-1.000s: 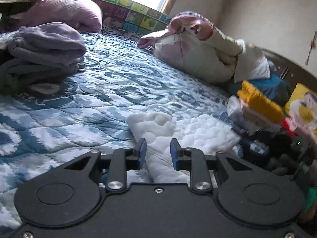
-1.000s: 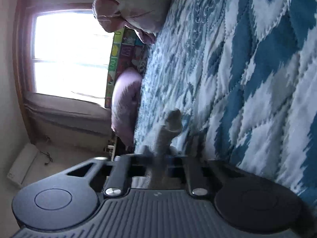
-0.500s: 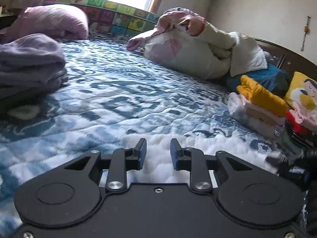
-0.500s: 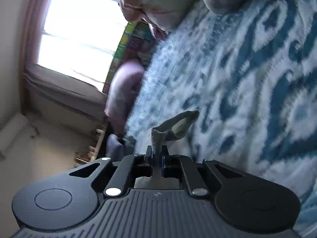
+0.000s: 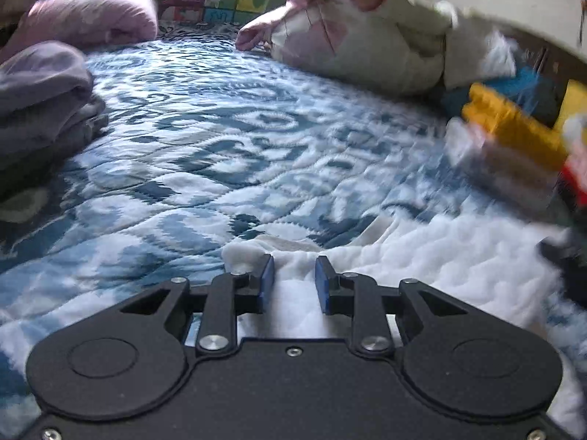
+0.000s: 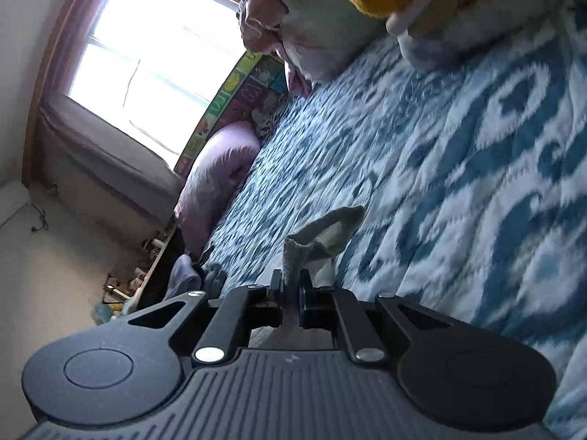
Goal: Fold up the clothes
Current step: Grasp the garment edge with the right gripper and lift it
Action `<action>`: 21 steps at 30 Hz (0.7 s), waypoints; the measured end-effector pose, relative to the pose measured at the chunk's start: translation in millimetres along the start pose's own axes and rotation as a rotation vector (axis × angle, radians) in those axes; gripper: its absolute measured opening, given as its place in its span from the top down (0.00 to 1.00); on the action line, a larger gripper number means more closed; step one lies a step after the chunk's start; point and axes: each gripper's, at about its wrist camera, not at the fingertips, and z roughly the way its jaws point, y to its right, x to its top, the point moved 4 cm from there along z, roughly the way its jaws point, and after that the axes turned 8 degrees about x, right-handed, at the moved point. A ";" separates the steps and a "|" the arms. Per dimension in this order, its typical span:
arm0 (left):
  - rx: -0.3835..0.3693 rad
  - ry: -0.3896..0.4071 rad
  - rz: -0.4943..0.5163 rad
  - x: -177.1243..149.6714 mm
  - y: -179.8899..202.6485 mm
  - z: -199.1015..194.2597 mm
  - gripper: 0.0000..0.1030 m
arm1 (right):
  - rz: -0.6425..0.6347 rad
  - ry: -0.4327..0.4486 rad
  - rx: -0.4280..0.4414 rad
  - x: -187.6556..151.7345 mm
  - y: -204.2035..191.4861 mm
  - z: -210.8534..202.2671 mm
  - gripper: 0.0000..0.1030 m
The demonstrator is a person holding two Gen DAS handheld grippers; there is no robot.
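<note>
A white fleece garment (image 5: 458, 256) lies spread on the blue-and-white quilted bedspread (image 5: 220, 128), reaching to the right of my left gripper (image 5: 291, 278). Its near edge is bunched between the blue pads, which stand a little apart and are shut on the thick cloth. In the right wrist view, my right gripper (image 6: 291, 286) is shut on a corner of whitish cloth (image 6: 323, 234). That corner sticks up past the fingertips and flops to the right above the bedspread (image 6: 477, 146). Whether both grippers hold the same garment I cannot tell.
A grey-purple folded pile (image 5: 40, 91) sits at the left, with a pink pillow (image 5: 91, 14) behind it. A rolled pink-and-white quilt (image 5: 359, 29) lies at the back. A stack of folded clothes topped with yellow (image 5: 513, 132) stands at the right. Beyond the bed is a bright window (image 6: 154, 55).
The left gripper has slid across the bed; less of the white garment now reaches beyond its pads. The right gripper has rolled and risen, still pinching the cloth corner.
</note>
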 end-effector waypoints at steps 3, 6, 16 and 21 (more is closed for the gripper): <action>-0.023 0.063 -0.070 0.1 -19.2 -44.7 0.78 | -0.011 -0.008 -0.007 -0.8 3.3 0.3 0.91; -0.027 0.081 -0.055 -15.8 -26.6 -88.0 0.78 | 0.004 -0.015 0.001 0.3 5.8 1.7 0.91; -0.119 -0.009 0.223 -117.0 29.9 -153.0 0.79 | 0.001 0.010 0.040 10.4 1.3 2.6 0.91; -0.090 0.019 0.281 -120.7 61.9 -132.6 0.79 | -0.028 0.017 0.047 12.7 -3.9 7.7 0.91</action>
